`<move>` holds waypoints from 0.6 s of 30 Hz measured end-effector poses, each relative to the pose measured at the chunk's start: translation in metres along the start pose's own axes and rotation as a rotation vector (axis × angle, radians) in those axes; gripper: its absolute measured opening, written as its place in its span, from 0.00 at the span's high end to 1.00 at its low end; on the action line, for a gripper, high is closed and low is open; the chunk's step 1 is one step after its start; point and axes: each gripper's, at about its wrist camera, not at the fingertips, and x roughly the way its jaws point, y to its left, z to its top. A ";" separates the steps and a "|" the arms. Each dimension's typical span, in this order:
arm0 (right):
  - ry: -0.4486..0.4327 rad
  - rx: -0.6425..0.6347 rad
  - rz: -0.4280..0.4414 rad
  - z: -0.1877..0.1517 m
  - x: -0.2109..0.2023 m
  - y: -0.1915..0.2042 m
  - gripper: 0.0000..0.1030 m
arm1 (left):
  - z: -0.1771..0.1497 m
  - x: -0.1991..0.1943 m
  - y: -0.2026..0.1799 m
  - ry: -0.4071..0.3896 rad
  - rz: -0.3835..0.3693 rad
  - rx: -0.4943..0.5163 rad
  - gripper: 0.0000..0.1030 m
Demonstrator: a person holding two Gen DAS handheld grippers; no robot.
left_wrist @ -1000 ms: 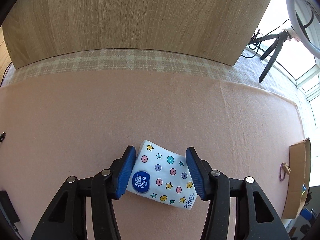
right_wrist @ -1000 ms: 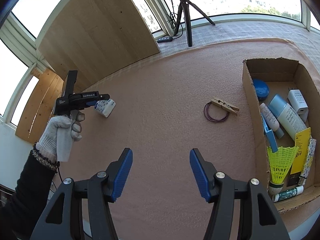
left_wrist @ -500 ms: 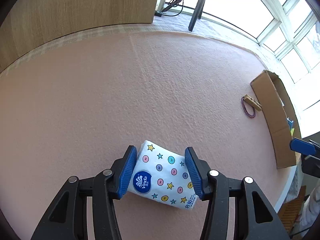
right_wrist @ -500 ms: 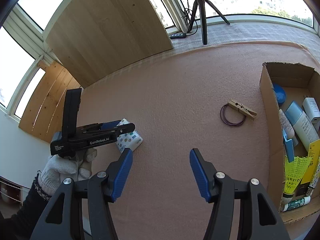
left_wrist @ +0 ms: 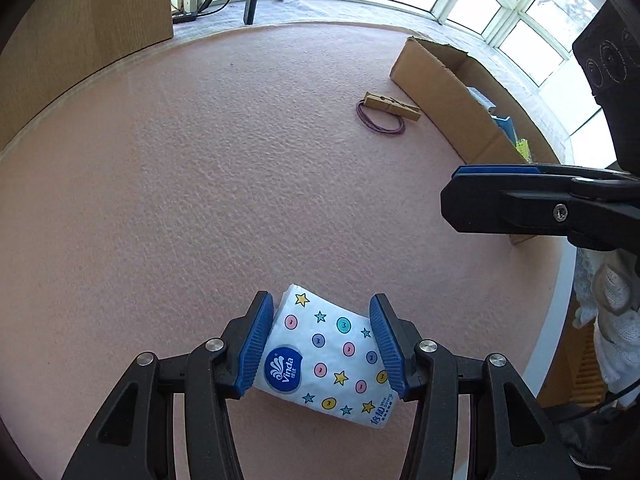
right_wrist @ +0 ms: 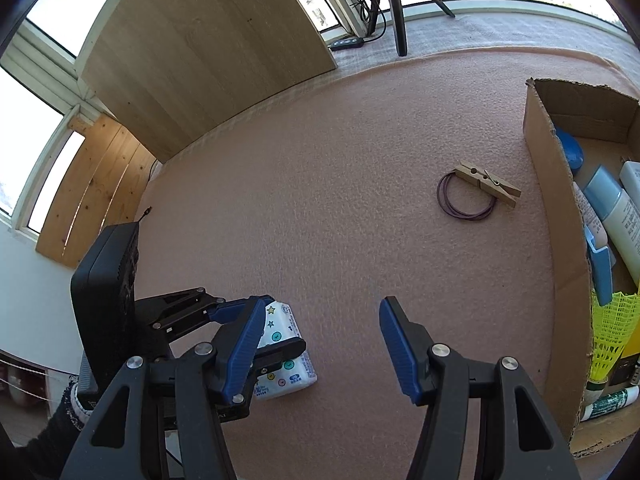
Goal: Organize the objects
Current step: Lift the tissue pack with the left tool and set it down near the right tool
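My left gripper (left_wrist: 322,346) is shut on a white Vinda tissue pack (left_wrist: 326,354) printed with stars and dots, held above the pink mat. The pack also shows in the right wrist view (right_wrist: 282,344), low at the left, with the left gripper (right_wrist: 264,332) around it. My right gripper (right_wrist: 320,354) is open and empty, just right of the pack; one of its fingers (left_wrist: 504,198) shows at the right of the left wrist view. A cardboard box (right_wrist: 560,216) at the right holds bottles, a yellow shuttlecock (right_wrist: 610,336) and other items.
A wooden clothespin (right_wrist: 488,184) lies on a purple rubber band (right_wrist: 466,198) on the pink mat (right_wrist: 340,184), left of the box (left_wrist: 444,92). A wooden board (right_wrist: 208,48) leans at the back. A tripod (right_wrist: 394,0) and a power strip (right_wrist: 346,43) stand behind the mat.
My left gripper has swung right with the tissue pack, toward the box and the right gripper. The right gripper has stayed open and shifted slightly.
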 end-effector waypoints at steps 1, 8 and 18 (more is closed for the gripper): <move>0.007 0.000 0.004 0.000 0.002 0.000 0.46 | 0.001 -0.001 0.000 -0.001 0.009 0.001 0.47; 0.065 -0.039 0.037 0.001 0.018 0.006 0.46 | -0.013 -0.026 0.019 -0.034 0.054 -0.102 0.31; 0.214 -0.149 0.064 -0.005 0.055 0.026 0.46 | -0.058 -0.033 0.024 -0.026 -0.024 -0.266 0.31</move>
